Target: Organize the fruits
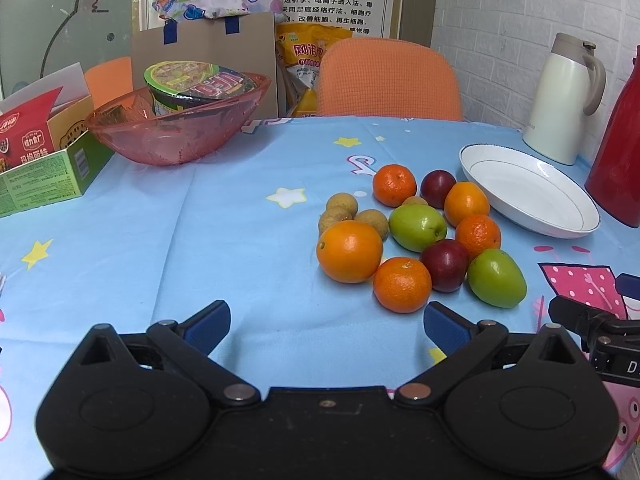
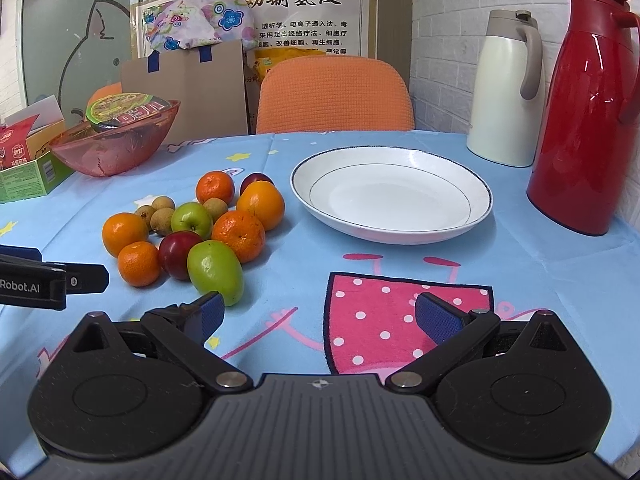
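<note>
Both grippers hang low over the near edge of the blue cartoon tablecloth (image 2: 304,160) with their blue-padded jaws spread wide and nothing between them: the left gripper (image 1: 326,326) faces bare cloth just left of the fruit, and the right gripper (image 2: 318,314) sits over the pink polka-dot print, its left pad close to a green fruit (image 2: 215,266) at the near right corner of the pile. All the fruit lies loose in one cluster on the cloth: a large orange (image 1: 349,251) at the near left, mandarins such as the one nearest the left gripper (image 1: 402,284), two dark red plums (image 1: 445,265), a second green fruit (image 1: 418,227) in the middle, and small brown longans (image 1: 341,204) on the far left side. A white plate (image 2: 392,226) stands empty just right of the cluster, with a white jug (image 2: 506,92) and a red thermos (image 2: 588,120) beyond it by the wall. No fruit has yet been sorted, so the task looks to be at its start. A sensible next move would be for the right gripper to swing left, straddle the near green fruit, close on it and carry it to the plate; round fruit may roll if nudged.
</note>
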Motion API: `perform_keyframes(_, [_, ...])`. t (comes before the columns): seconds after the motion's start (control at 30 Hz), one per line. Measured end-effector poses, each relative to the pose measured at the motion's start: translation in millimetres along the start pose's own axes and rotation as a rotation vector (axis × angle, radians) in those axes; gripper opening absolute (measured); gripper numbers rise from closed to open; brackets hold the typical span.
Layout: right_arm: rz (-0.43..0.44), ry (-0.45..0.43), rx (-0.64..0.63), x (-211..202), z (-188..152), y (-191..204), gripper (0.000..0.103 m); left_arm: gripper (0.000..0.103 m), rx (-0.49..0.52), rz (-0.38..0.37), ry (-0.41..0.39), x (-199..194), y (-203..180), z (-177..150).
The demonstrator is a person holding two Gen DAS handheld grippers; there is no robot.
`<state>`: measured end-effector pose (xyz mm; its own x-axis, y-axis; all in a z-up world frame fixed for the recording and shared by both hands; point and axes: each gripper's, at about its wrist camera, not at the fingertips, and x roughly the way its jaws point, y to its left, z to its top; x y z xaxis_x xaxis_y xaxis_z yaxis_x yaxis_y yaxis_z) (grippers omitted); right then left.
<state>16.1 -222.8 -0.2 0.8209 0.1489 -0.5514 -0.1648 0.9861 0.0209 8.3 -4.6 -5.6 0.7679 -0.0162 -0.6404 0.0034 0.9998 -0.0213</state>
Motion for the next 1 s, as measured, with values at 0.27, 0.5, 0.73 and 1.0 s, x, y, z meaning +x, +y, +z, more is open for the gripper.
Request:
perform_keyframes(0.27, [0.003, 0.003, 0.003, 3, -1, -1, 0.103, 0.103, 0.002, 0.001, 0.002, 2, 0, 0])
perform_keyframes(0.5, [0.009, 0.003, -0.003, 4, -2, -2, 0.103, 0.103, 0.003, 0.000, 0.003, 2, 0, 0])
perform_keyframes(0.73, [0.054, -0.042, -0.009, 1, -4, -2, 0.103, 0.103, -0.009, -0.010, 0.006, 4, 1, 2])
perform_keyframes(1.0, [0.165, -0.229, 0.011, -9, 4, -5, 0.103, 0.103, 0.001, -0.126, -0.047, -7, 15, 2])
